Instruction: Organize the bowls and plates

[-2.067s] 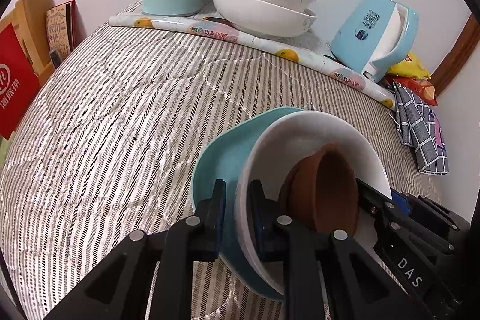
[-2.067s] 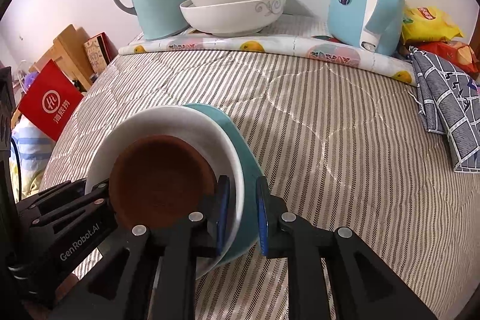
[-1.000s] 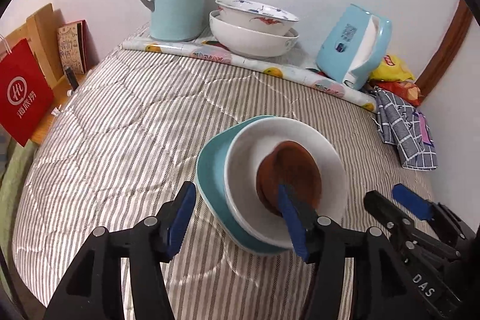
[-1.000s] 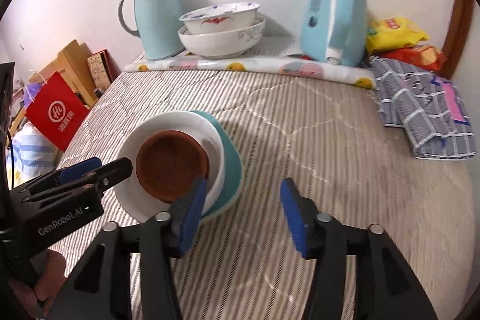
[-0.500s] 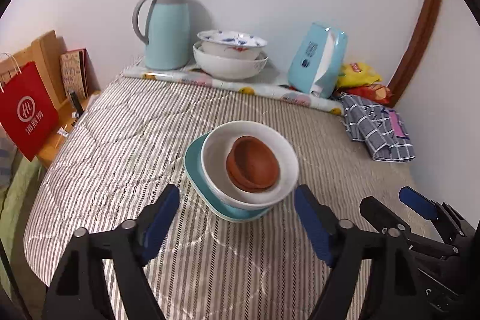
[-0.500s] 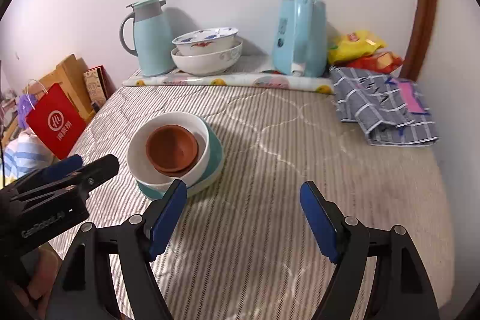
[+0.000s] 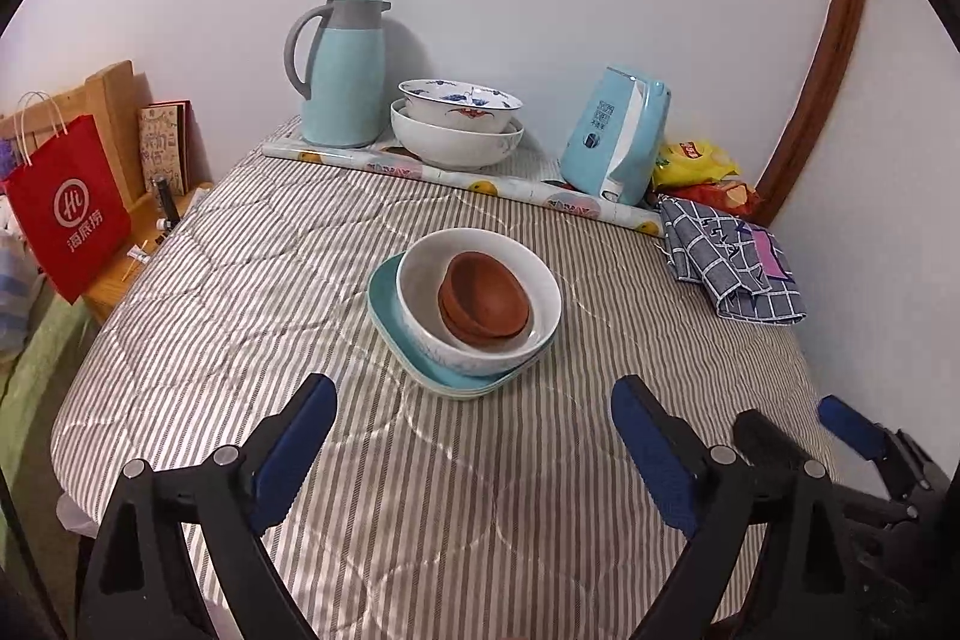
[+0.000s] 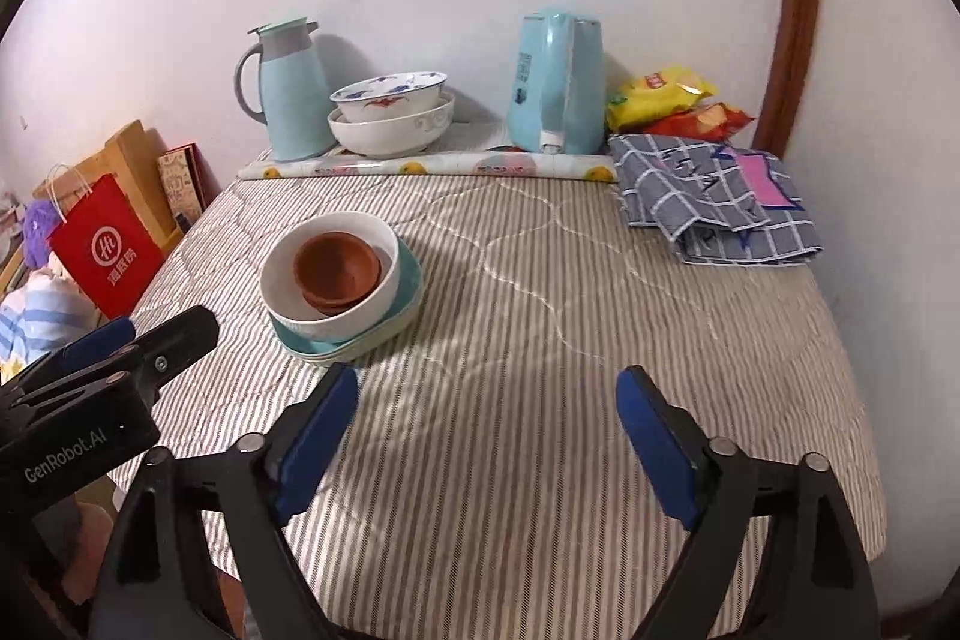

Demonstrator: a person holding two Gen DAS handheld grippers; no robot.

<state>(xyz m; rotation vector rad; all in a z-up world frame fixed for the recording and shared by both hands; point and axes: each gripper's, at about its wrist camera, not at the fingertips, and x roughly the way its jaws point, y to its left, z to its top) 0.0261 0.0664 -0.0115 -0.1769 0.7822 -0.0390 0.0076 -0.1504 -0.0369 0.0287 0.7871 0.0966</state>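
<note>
A stack stands on the striped quilt: brown bowls [image 7: 485,303] [image 8: 337,268] nested inside a white bowl [image 7: 420,292] [image 8: 336,316], on teal plates [image 7: 390,328] [image 8: 408,280]. Two more white patterned bowls [image 7: 456,130] [image 8: 390,112] are nested at the back by the wall. My left gripper [image 7: 474,436] is open and empty, held back from the stack; it also shows in the right wrist view [image 8: 120,340]. My right gripper [image 8: 486,424] is open and empty, to the right of the stack.
A light blue thermos jug [image 7: 342,70] [image 8: 294,94] and a light blue kettle [image 7: 618,142] [image 8: 558,82] stand at the back. A checked cloth [image 7: 732,262] [image 8: 720,196] and snack bags [image 8: 666,100] lie at the back right. A red bag [image 7: 66,208] stands left of the bed.
Both grippers let go of the stack's rim, opened wide and pulled back and up. The stack now rests level on the quilt.
</note>
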